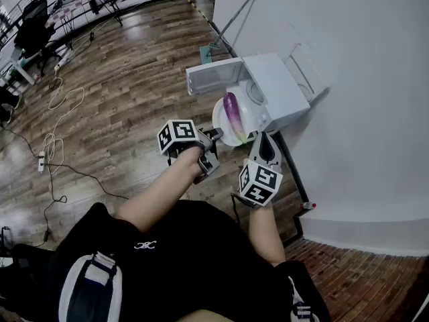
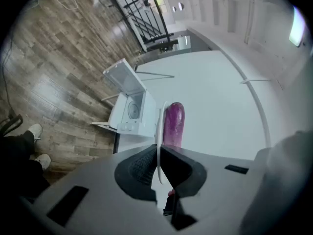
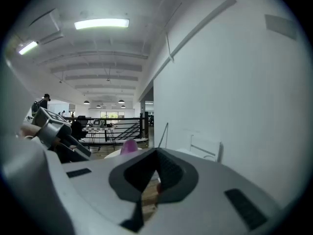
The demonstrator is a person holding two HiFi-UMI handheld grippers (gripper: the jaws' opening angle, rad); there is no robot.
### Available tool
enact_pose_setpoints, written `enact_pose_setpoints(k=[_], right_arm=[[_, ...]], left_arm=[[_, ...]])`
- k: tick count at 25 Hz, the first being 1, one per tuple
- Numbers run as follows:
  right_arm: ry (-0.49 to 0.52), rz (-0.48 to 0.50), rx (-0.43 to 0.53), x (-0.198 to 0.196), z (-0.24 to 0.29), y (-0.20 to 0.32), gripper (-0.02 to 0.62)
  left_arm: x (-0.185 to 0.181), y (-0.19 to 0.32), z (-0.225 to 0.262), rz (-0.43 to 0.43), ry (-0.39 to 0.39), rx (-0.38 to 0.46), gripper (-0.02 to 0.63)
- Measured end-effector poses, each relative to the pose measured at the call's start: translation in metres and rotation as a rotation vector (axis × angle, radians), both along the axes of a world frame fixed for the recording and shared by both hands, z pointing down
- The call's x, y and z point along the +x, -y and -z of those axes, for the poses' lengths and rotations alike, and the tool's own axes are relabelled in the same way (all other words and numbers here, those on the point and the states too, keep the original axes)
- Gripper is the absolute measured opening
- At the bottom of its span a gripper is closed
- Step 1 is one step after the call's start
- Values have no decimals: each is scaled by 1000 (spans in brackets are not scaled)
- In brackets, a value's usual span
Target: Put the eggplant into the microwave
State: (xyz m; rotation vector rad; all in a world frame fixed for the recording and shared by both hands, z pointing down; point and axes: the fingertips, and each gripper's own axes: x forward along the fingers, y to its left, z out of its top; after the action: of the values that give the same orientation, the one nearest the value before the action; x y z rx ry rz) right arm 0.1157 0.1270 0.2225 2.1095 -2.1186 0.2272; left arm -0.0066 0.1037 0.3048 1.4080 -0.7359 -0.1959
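A purple eggplant (image 1: 232, 114) lies on a white plate (image 1: 221, 123). My left gripper (image 1: 216, 137) is shut on the plate's near rim and holds it just in front of the white microwave (image 1: 275, 89), whose door (image 1: 213, 76) stands open to the left. In the left gripper view the plate's rim (image 2: 158, 131) runs edge-on between the pads, with the eggplant (image 2: 173, 124) beyond it and the microwave (image 2: 131, 109) further off. My right gripper (image 1: 265, 141) hovers to the right of the plate, shut and empty. In the right gripper view (image 3: 156, 156) the eggplant's tip (image 3: 129, 146) shows.
The microwave stands low against a white wall (image 1: 362, 79). A white frame (image 1: 305, 69) leans behind it, and a long-handled broom (image 1: 231, 22) leans on the wall further back. Cables (image 1: 53, 139) trail over the wood floor at left. Desks and a railing stand far off.
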Motion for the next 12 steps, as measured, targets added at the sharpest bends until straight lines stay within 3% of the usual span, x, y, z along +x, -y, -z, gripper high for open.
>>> enact_pose_setpoints(k=[12], right_arm=[[3,-1,13,-7,2,7,6]], left_arm=[[-5,14,-12,-14,-10,-16,18]])
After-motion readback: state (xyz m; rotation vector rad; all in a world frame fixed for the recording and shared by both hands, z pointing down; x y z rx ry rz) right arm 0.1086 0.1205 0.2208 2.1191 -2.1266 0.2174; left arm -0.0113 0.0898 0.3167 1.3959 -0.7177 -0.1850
